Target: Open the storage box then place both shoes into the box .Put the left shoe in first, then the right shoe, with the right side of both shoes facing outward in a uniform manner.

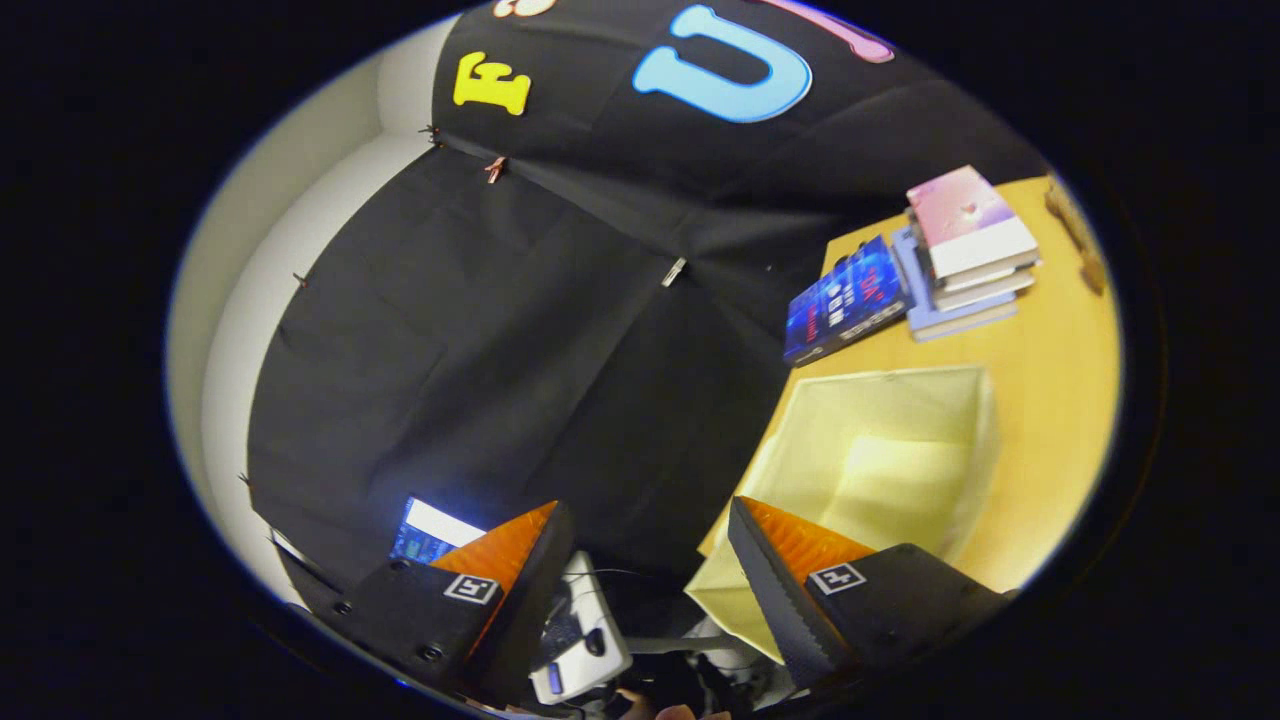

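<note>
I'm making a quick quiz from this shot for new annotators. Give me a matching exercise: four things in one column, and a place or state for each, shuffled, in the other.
Things:
1. storage box
2. blue book
3. stack of books
4. tongs

States or places:
A. lying alone on the table, next to the stack
B. fingers apart, holding nothing
C. open, nothing visible inside
D. piled on the wooden table, beyond the box

Pairs: 1-C, 2-A, 3-D, 4-B

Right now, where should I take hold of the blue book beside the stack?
The gripper is open, holding nothing. The blue book lies flat on the wooden table, beside the stack of books and beyond the open fabric storage box. Probably pinch its long free edge overhanging the table's side, coming from that side, away from the stack.
</note>
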The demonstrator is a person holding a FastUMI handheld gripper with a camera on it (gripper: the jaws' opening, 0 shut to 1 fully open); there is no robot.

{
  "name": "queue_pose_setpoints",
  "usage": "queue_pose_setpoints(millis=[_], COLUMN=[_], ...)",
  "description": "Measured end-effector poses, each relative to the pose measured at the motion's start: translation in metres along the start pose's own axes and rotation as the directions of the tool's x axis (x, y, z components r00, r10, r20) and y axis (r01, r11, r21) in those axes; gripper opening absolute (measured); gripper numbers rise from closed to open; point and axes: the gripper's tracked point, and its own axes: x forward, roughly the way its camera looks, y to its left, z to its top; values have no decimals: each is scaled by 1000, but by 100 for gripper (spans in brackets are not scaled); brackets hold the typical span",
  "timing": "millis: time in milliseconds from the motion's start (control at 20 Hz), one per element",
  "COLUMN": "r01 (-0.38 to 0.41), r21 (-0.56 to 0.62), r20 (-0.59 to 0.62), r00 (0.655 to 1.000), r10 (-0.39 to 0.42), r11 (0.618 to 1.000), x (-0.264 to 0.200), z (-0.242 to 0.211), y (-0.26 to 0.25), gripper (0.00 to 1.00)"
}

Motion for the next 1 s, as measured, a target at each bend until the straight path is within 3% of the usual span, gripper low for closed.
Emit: queue_pose_setpoints(millis=[150,300,500,650,850,1000], r01=[147,303,497,628,719,758], r21=[-26,-14,7,33,74,51], r20=[59,98,93,33,-50,-106], r00=[988,949,864,777,695,651], r10=[-145,-301,-496,-629,-717,-751], r11=[989,953,868,778,691,650], x=[-58,-111,-172,-202,-226,-224], z=[22,26,9,-18,-52,-69], y=[-43,-91,-159,-218,-272,-301], gripper=[96,96,96,96,83,80])
